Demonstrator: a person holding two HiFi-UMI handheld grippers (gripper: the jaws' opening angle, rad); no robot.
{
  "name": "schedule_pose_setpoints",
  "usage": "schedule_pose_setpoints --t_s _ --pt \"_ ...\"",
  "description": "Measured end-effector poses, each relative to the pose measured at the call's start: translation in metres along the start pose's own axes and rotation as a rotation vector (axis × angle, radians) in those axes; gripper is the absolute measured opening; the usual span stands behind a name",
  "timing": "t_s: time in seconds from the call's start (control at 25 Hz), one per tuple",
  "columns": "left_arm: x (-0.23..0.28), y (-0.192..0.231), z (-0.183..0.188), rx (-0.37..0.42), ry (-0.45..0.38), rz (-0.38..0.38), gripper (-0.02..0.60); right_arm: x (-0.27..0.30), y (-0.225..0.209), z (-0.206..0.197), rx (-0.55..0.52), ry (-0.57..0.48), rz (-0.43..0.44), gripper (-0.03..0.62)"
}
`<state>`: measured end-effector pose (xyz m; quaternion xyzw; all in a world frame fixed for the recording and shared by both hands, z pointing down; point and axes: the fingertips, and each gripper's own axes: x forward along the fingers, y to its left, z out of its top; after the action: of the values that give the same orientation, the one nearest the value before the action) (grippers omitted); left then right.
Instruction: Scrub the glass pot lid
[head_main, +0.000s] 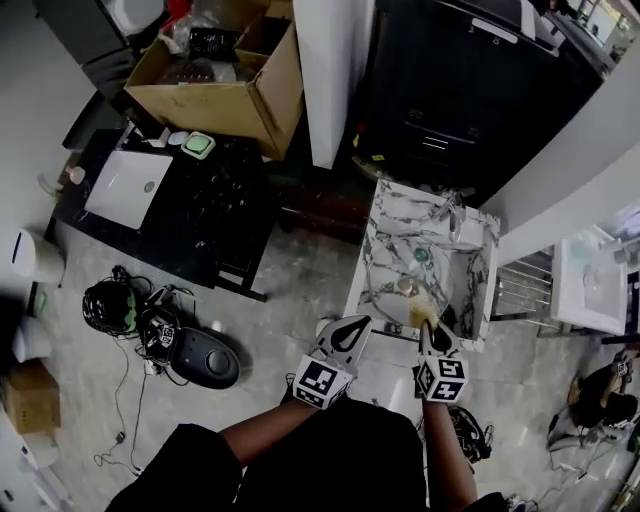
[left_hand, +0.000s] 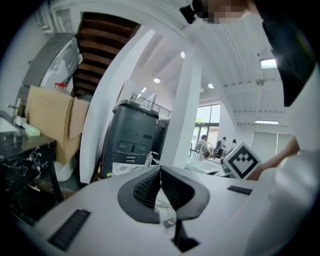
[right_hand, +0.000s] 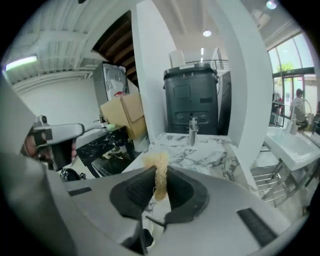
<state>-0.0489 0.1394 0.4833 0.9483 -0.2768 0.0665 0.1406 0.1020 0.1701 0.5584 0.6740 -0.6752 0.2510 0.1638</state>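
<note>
The right gripper (right_hand: 159, 176) had its jaws clamped on a tan loofah scrubber (right_hand: 157, 167), pinched by a thin strip with most of the pad standing free above the jaws. In the head view the scrubber (head_main: 421, 311) hung over the near edge of the basin in the marble desk (head_main: 385, 225). What looked like the glass pot lid (head_main: 403, 290) lay in that basin, on the near side of the drain, with its knob up; its rim was hard to trace.

The left gripper (left_hand: 161, 172) hovered just outside the basin's near edge with its jaws together and nothing between them.

The main risk was the lid itself: nothing held it, so a firm scrubbing stroke could send it skidding across the basin and knock the glass against the stone wall. The left jaws would have to part and take the knob or rim first. The narrow grip on the scrubber was a second risk, since sideways drag could pull it out of the jaws.
</note>
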Motion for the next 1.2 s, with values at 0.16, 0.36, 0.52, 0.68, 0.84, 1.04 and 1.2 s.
schedule_pose_setpoints --t_s 0.16,0.36,0.52,0.68,0.84,1.04,1.2 --pt "-0.050 -0.061 0.000 0.008 -0.056 0.076 0.017 -0.098 0.029 -0.004 0.010 -0.117 0.010 0.063" --pt "-0.111 -0.149 0.011 -0.031 -0.087 0.075 0.017 -0.210 0.064 -0.013 -0.005 -0.232 0.031 0.063" --pt "-0.151 -0.210 0.010 -0.015 -0.041 0.012 0.017 -0.274 0.092 -0.012 0.011 -0.309 0.043 0.062" --pt "-0.175 -0.234 0.014 0.006 -0.076 0.021 0.017 -0.312 0.110 -0.015 0.011 -0.337 0.052 0.062" --pt "-0.202 -0.242 0.027 0.071 -0.094 0.048 0.017 -0.333 0.131 -0.021 -0.004 -0.364 0.049 0.061" --pt "-0.208 -0.246 0.026 0.090 -0.106 0.047 0.017 -0.339 0.140 -0.028 -0.021 -0.359 0.037 0.061" --pt "-0.192 -0.251 0.034 0.086 -0.110 0.015 0.017 -0.344 0.131 -0.016 -0.052 -0.363 0.014 0.061"
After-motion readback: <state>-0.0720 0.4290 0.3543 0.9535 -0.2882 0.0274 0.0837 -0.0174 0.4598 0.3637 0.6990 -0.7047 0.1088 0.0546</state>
